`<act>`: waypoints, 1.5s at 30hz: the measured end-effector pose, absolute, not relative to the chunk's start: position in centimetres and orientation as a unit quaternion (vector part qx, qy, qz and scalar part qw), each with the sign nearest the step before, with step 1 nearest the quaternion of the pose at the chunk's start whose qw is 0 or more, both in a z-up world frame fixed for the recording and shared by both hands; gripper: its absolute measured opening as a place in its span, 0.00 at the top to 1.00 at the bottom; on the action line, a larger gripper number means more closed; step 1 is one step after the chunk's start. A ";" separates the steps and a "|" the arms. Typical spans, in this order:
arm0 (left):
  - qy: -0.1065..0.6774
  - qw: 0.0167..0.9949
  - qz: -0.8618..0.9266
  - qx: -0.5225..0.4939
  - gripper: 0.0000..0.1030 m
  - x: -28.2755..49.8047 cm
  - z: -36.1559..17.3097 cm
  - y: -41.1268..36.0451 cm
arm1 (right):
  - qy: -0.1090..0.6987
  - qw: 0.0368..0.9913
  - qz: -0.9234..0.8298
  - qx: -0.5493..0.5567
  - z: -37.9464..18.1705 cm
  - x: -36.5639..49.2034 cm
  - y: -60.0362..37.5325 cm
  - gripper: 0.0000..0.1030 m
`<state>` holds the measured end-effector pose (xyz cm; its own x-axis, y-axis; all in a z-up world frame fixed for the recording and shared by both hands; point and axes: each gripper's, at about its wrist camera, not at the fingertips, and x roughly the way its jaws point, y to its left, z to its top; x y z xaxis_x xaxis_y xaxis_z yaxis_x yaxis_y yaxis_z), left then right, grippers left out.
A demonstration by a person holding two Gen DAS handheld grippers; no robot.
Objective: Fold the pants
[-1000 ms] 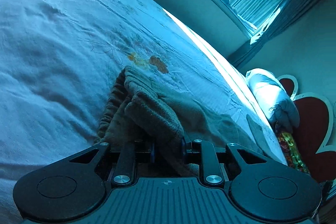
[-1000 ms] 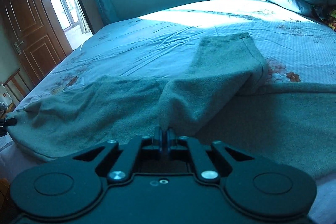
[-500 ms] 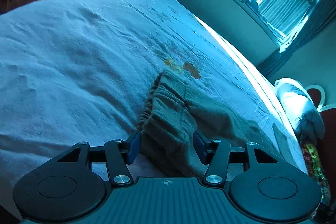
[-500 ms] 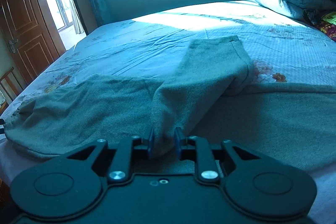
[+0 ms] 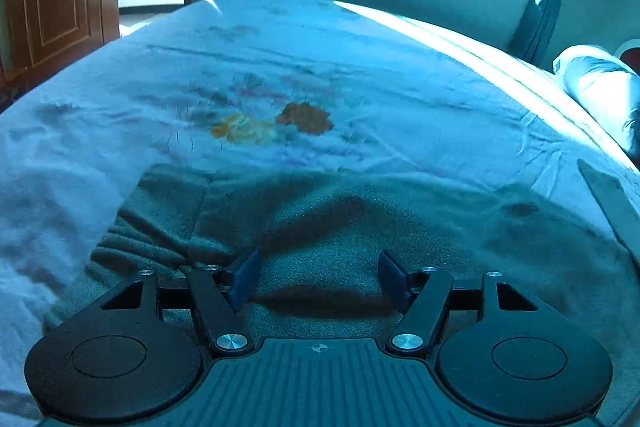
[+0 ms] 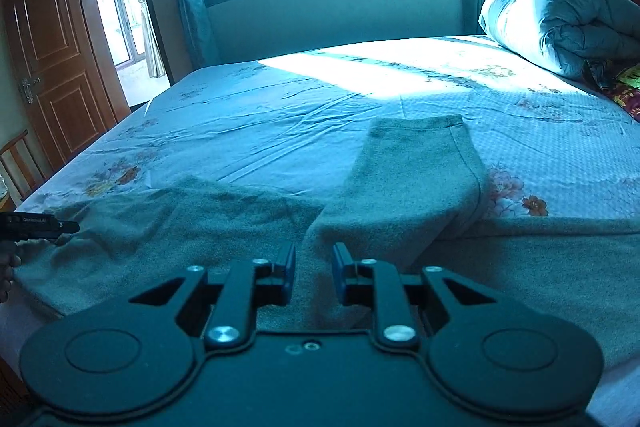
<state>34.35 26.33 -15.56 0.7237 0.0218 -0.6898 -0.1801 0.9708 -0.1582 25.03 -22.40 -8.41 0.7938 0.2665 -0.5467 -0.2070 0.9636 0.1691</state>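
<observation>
Left gripper [image 5: 318, 277] down-tilted, opening over pants [image 5: 340, 219]

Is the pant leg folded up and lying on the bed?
Yes, in the right wrist view the pant leg lies folded over, its hem resting flat on the bed sheet.

Pants [image 6: 412, 183] ahead of the gripper look like fuzzy matt fleece, bedsheet [image 6: 280, 123] beyond is thin creased cotton, door [image 6: 52, 55] far left's glossy wood.
</observation>
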 end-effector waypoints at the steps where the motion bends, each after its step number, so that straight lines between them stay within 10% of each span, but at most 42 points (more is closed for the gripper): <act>1: 0.363 0.924 0.056 -0.104 0.36 34.3 -15.8 26.2 | 0.297 0.946 0.121 0.053 -8.5 25.1 -22.7 0.87; 12: 0.326 0.938 0.114 -0.031 0.16 28.0 -13.1 22.6 | 0.300 0.947 0.113 -0.018 -9.2 30.0 -19.9 0.84; 18: 0.350 0.931 0.097 -0.034 0.15 26.5 -13.4 17.5 | 0.304 0.941 0.085 -0.121 -10.2 32.2 -16.1 0.53; 21: 0.373 0.921 0.111 -0.027 0.09 27.2 -14.7 14.3 | 0.326 0.931 0.076 -0.145 -11.1 32.9 -15.7 0.86; 26: 0.376 0.913 0.160 0.003 0.00 28.1 -15.6 11.7 | 0.347 0.925 0.063 -0.143 -11.7 32.6 -17.6 1.00; 38: 0.373 0.916 0.150 -0.001 0.00 27.1 -15.7 12.6 | 0.323 0.942 -0.060 0.070 -10.8 22.2 -34.5 1.00; 45: 0.357 0.915 0.188 -0.004 0.00 27.0 -15.2 12.5 | 0.286 0.957 0.035 0.020 -7.7 25.6 -28.5 0.66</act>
